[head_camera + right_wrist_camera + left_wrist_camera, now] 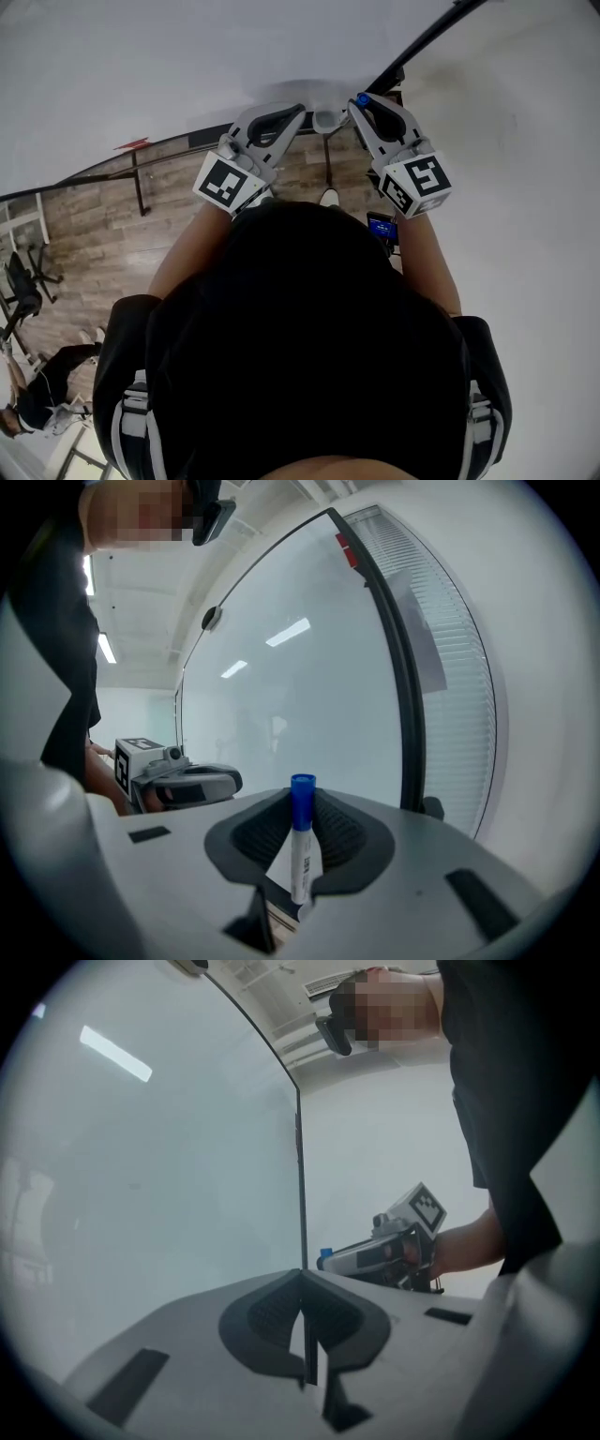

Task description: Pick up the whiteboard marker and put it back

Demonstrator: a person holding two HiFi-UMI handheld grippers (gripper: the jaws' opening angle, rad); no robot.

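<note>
Right tool [302, 810] is clamped on the whiteboard marker [301, 850]. The white barrel is pinched between the two ribbed pads and stands upright on the centre line in the right gripper view. Its blue cap [302, 792] pokes up past the jaw tips. The print on the barrel is too small to read. From the head view only the cap shows, at the front end of the right tool [366, 105], close against the whiteboard [187, 66].

Left tool [301, 1283] is narrow, with the jaws pressed together at the tips and nothing between them. Both tools point at the board side by side, tips near each other but apart.

Each tool shows in the other's camera. The one carrying the marker appears at right in the left gripper view, held in a hand [459, 1246]. The empty one appears at left in the right gripper view.

A black frame [405, 705] runs along the board's edge. The wood-pattern floor [178, 202] is visible past the board's lower edge.
</note>
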